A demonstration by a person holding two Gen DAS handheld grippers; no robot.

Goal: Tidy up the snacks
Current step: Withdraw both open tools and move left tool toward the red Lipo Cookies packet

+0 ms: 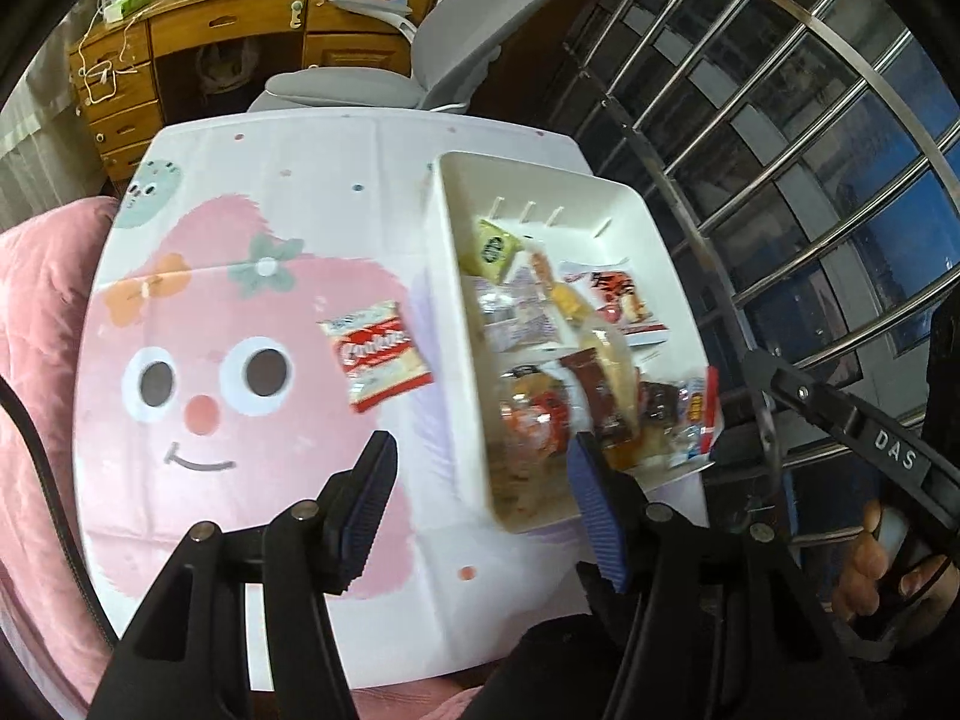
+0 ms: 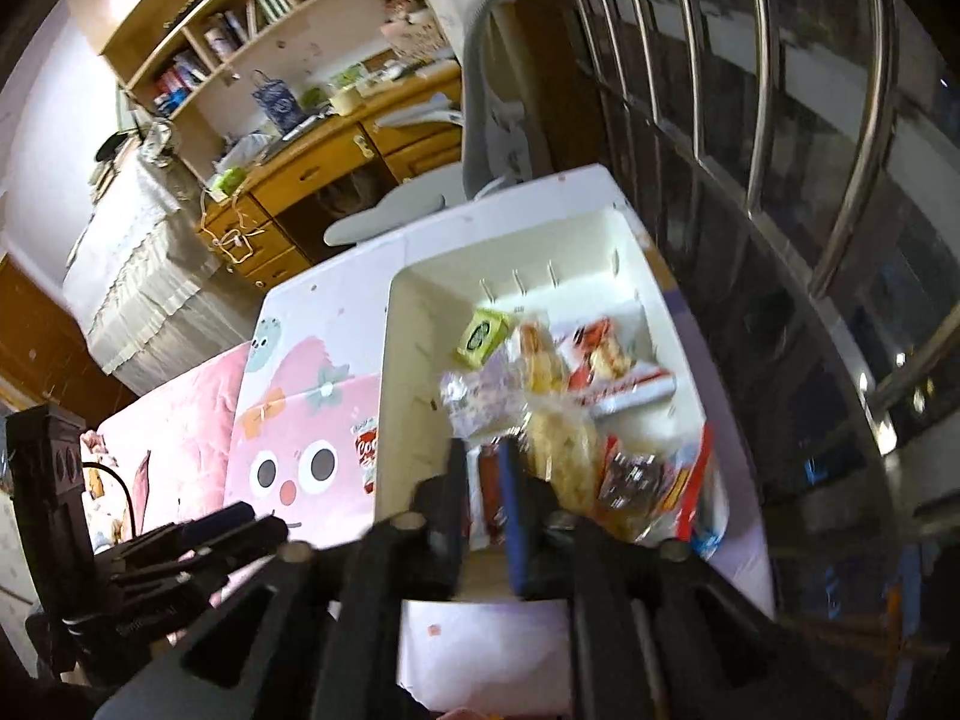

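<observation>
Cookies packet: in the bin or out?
Out. The cookies packet lies flat on the pink cartoon mat, left of the white bin, touched by neither gripper.

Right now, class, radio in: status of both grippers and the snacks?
Left gripper open, empty, above the table. Right gripper nearly shut over the bin, grip unclear. One cookie packet left on the tablecloth. Nothing blocking it.

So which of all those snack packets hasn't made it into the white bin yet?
The red-and-white cookie packet, lying alone on the pink cartoon tablecloth left of the white bin. Every other snack sits inside the bin.
</observation>
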